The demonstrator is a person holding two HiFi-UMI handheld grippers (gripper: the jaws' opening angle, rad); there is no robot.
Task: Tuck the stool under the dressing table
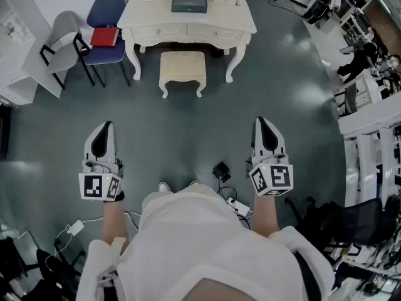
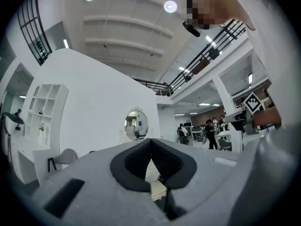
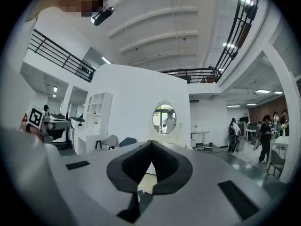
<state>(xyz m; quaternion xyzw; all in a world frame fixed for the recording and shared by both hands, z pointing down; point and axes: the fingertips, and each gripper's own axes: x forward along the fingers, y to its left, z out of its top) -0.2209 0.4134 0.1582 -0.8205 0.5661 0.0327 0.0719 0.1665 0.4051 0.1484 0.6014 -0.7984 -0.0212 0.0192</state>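
A cream stool [image 1: 182, 68] with curved legs stands on the grey floor just in front of the white dressing table [image 1: 188, 24], apart from it. My left gripper [image 1: 106, 125] and right gripper [image 1: 261, 121] hover side by side well short of the stool, both shut and holding nothing. In the left gripper view the gripper [image 2: 151, 140] has its black pads meeting at the tip, with the oval mirror [image 2: 136, 125] ahead. The right gripper [image 3: 151, 144] is likewise closed at the tip, and the oval mirror [image 3: 164, 119] shows beyond it.
A blue chair [image 1: 105, 33] with a red item on its seat and a grey chair [image 1: 62, 42] stand left of the table. Cables and a power strip [image 1: 237, 204] lie on the floor near my feet. White desks and black chairs [image 1: 369, 99] line the right side.
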